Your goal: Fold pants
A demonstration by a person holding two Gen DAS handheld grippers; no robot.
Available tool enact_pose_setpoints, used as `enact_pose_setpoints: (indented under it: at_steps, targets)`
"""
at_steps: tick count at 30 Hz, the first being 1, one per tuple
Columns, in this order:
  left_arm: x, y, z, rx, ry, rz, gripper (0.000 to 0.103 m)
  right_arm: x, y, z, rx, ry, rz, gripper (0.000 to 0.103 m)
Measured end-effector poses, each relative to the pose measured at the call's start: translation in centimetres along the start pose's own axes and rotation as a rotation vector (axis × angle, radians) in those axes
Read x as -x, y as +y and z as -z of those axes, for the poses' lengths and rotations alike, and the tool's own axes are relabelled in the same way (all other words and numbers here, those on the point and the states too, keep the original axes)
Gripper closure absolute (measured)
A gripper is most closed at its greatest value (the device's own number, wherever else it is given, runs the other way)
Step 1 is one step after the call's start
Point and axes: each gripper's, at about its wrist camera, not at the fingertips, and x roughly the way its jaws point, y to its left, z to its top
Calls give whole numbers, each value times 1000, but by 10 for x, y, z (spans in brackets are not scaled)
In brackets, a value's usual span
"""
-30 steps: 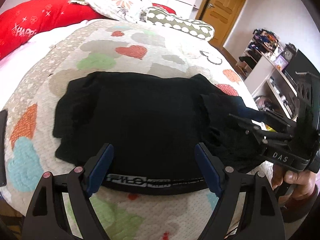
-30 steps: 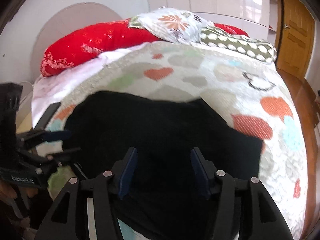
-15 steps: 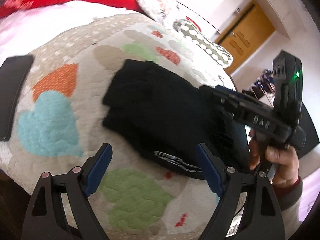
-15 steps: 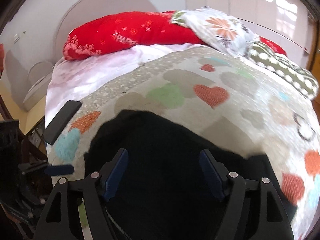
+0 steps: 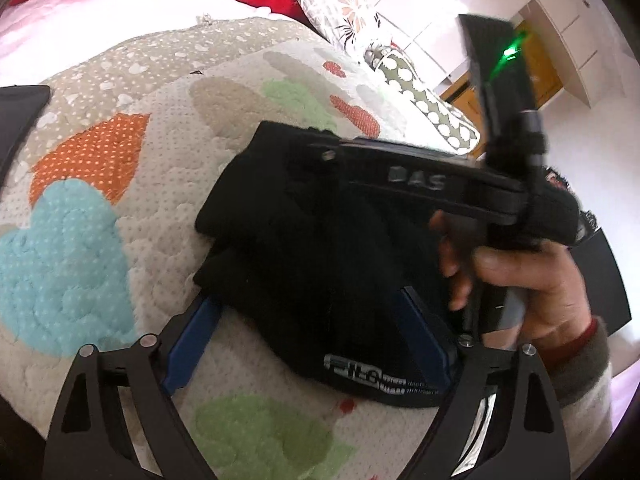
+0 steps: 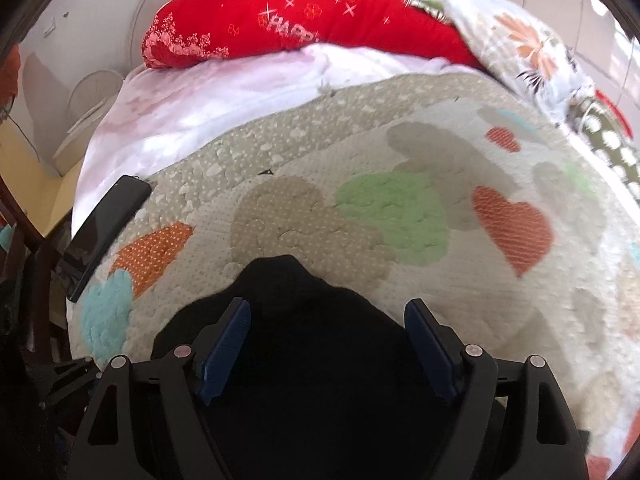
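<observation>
The black pants (image 5: 320,240) lie folded into a compact stack on the heart-patterned quilt (image 5: 120,160), with a white-lettered waistband (image 5: 380,380) at the near edge. My left gripper (image 5: 308,320) is open, its blue pads straddling the near part of the stack. My right gripper (image 6: 328,320) is open and hovers over the pants (image 6: 320,380). In the left wrist view the right gripper's body (image 5: 420,184) and the hand holding it (image 5: 532,280) cover the right side of the pants.
A red pillow (image 6: 300,24) and a floral pillow (image 6: 520,40) lie at the head of the bed, with a dotted pillow (image 5: 428,108) beside them. A black phone-like slab (image 6: 104,232) lies at the quilt's left edge. A white sheet (image 6: 220,100) shows beyond the quilt.
Both grippers have swung left across the pants. The right gripper now sits over the stack's left end. The left gripper has closed in on the stack's near edge.
</observation>
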Motion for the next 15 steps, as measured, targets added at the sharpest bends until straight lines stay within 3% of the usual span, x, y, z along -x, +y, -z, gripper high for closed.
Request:
enact_pose_setpoints:
  at_steps: [2, 4, 6, 8, 9, 12, 15]
  targets:
    - [-1, 1, -1, 2, -12, 7, 13, -5, -2, 2, -27, 4, -26, 37]
    - [-1, 0, -2, -2, -22, 12, 15, -1, -2, 4, -47, -19, -31, 57]
    - [5, -4, -4, -3, -42, 29, 47, 16, -5, 4, -66, -61, -47, 71]
    - [15, -12, -7, -28, -68, 24, 68, 40, -13, 5, -95, -120, -73, 74]
    - [22, -19, -9, -46, -90, 27, 72, 61, -18, 7, -112, -169, -89, 74]
    - [44, -49, -11, -121, -155, 71, 73, 128, -39, 23, -150, -308, -108, 75]
    - [61, -100, -5, -257, -202, 129, 73, 185, -66, 53, -209, -414, -89, 78]
